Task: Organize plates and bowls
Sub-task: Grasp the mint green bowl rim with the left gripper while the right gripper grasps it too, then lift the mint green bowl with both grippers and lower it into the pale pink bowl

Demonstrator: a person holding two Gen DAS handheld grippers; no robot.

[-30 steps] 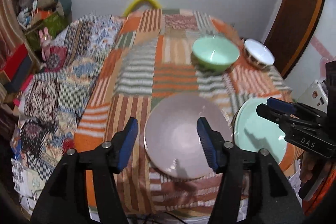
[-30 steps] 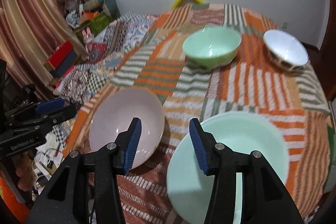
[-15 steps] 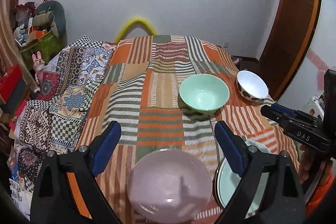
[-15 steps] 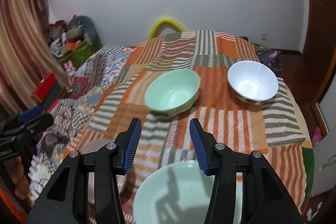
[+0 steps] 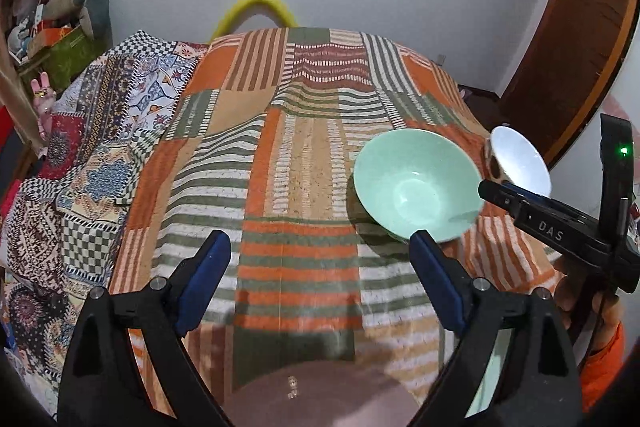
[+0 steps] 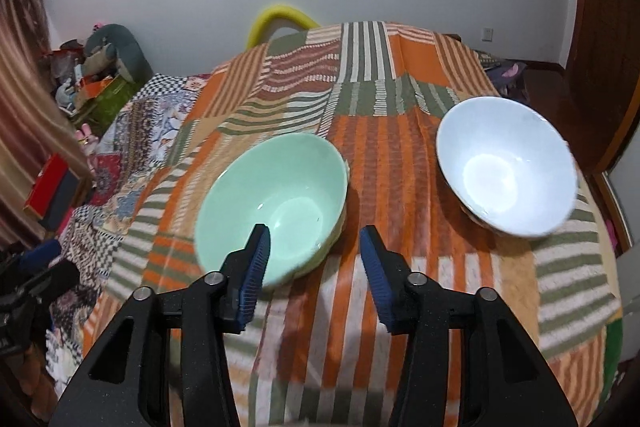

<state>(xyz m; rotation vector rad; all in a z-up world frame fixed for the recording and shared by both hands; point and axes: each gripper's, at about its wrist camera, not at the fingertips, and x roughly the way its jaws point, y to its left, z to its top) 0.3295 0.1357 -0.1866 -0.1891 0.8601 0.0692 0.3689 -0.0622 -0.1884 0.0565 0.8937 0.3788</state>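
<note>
The right hand-held gripper (image 6: 312,259) hangs over a bed spread with a striped patchwork blanket (image 6: 400,155), its blue-padded jaws closing with nothing between them. Its left pad overlaps the near rim of a mint-green bowl (image 6: 276,203), which stands upright on the blanket. A white bowl (image 6: 506,179) sits well apart to the right. A yellow arch (image 6: 280,17) shows beyond the bed's far end.

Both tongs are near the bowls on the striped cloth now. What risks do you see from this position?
1. The right tongs are closing with nothing between them; one pad overlaps the green bowl, so it may knock the rim rather than grip it.
2. The white bowl sits near the covered surface's right edge, and a nudge might send it off.
3. The striped cloth is wrinkled, so a dragged bowl may tip.
</note>
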